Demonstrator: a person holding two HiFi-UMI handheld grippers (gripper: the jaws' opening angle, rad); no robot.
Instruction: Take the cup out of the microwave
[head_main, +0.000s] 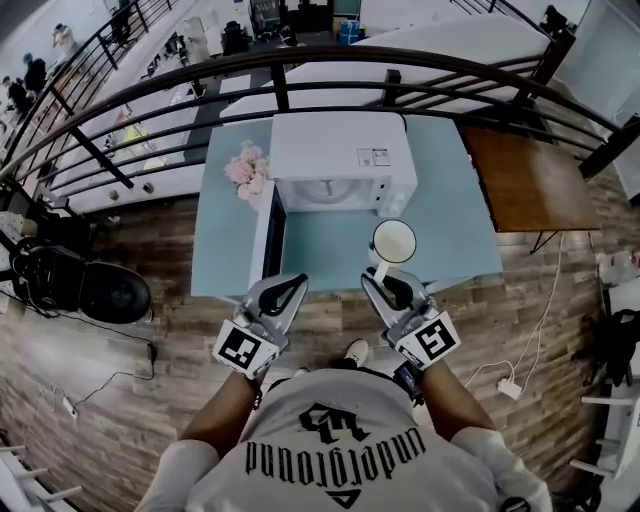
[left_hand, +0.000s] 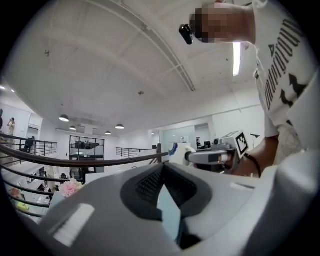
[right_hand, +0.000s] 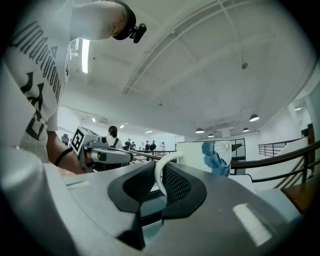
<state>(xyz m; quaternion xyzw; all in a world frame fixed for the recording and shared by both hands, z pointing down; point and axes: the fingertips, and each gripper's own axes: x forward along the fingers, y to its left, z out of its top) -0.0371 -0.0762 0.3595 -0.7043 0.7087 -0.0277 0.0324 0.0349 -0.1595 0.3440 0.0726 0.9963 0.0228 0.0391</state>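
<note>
The white microwave (head_main: 340, 150) stands on the light blue table (head_main: 450, 230), and its door (head_main: 265, 235) hangs open to the left. Its cavity looks empty in the head view. The white cup (head_main: 394, 241), with a blue print (right_hand: 215, 155) on its side, hangs over the table in front of the microwave. My right gripper (head_main: 378, 278) is shut on the cup's handle (right_hand: 159, 176), which sits between the black pads. My left gripper (head_main: 296, 283) is level beside it at the table's front edge. Its jaws meet at the tips (left_hand: 161, 167) with nothing between them.
A bunch of pink flowers (head_main: 246, 168) stands left of the microwave. A brown table (head_main: 530, 180) adjoins the blue one on the right. A dark curved railing (head_main: 300, 60) runs behind the tables. Cables and a black chair (head_main: 110, 290) lie on the wooden floor.
</note>
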